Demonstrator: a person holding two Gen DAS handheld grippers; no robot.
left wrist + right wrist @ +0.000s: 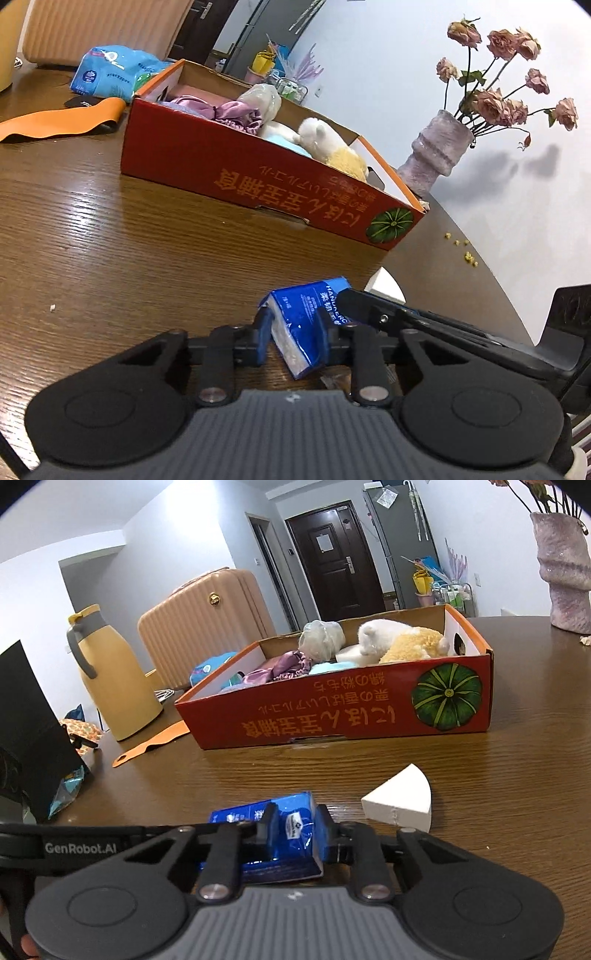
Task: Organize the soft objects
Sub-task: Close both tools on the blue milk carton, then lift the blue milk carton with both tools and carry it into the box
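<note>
- Both pairs of jaws are clamped on the same blue tissue pack (308,325): the left gripper (295,332) pinches one end between its blue pads, and the right gripper (295,830) pinches the other.
- From the right wrist view, the pack's crinkled blue wrapper bulges between the two fingers (267,829), with a white label facing up.
- From the left wrist view, the pack sits tilted, its white paper edge showing along the lower side, and the right gripper's black finger reaches in from the right to meet it.
- That pack lies low over the brown wooden table (498,775); whether it touches the surface I cannot tell.
- Just beside the pack, to its right in the right wrist view, a white wedge-shaped sponge (400,801) rests on the table.
- Farther off stands an open red cardboard box (343,709) printed with a green pumpkin.
- Inside the box lie a white and yellow plush toy (399,638), a purple satin cloth (291,664), a clear plastic bag (321,635) and a pale blue soft item (325,669).
- Behind the box, a bigger blue tissue package (110,70) lies by an orange strip (62,120).
- At the table's edge, a purple vase (436,151) holds dried pink roses (506,77).
- A yellow thermos jug (110,679) and a ribbed peach suitcase (199,624) stand on the far left.
</note>
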